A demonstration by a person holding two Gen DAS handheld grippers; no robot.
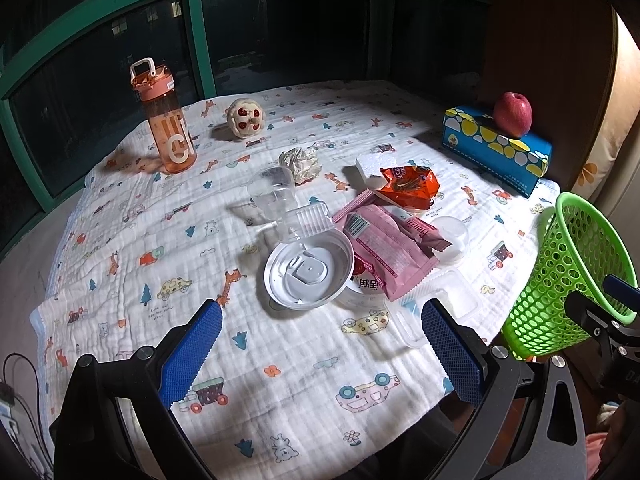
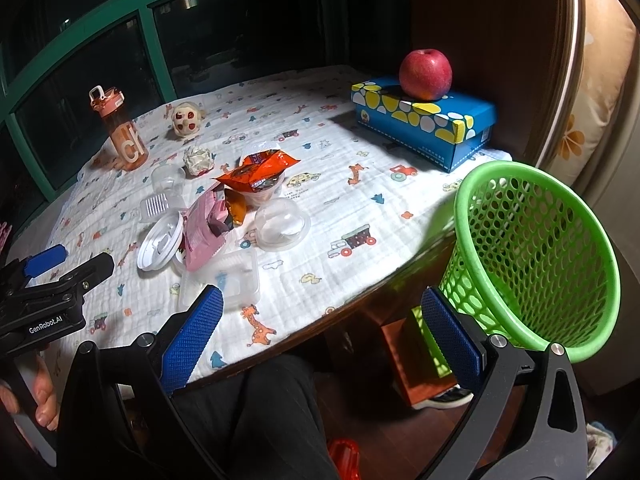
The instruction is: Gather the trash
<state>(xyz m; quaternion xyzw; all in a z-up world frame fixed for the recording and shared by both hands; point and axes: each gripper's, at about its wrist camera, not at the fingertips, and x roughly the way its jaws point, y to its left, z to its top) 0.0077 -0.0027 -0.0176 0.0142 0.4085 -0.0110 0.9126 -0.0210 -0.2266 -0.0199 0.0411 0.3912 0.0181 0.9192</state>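
Note:
Trash lies in a heap mid-table: a white round lid (image 1: 309,273), a pink wrapper (image 1: 386,246), an orange wrapper (image 1: 410,188), a clear cup (image 1: 274,196), a crumpled paper ball (image 1: 302,162), a clear dome lid (image 2: 282,226) and a clear flat tray (image 2: 236,280). A green mesh basket (image 2: 532,256) stands tilted at the table's right edge. My left gripper (image 1: 320,348) is open and empty, in front of the white lid. My right gripper (image 2: 320,336) is open and empty over the table's near edge, its right finger (image 2: 448,336) beside the basket.
An orange water bottle (image 1: 168,120) and a small plush toy (image 1: 246,118) stand at the back left. A blue box (image 2: 428,120) with a red apple (image 2: 426,74) on it sits at the back right. A printed cloth (image 1: 280,360) covers the table. The person's dark-trousered leg (image 2: 272,412) is below.

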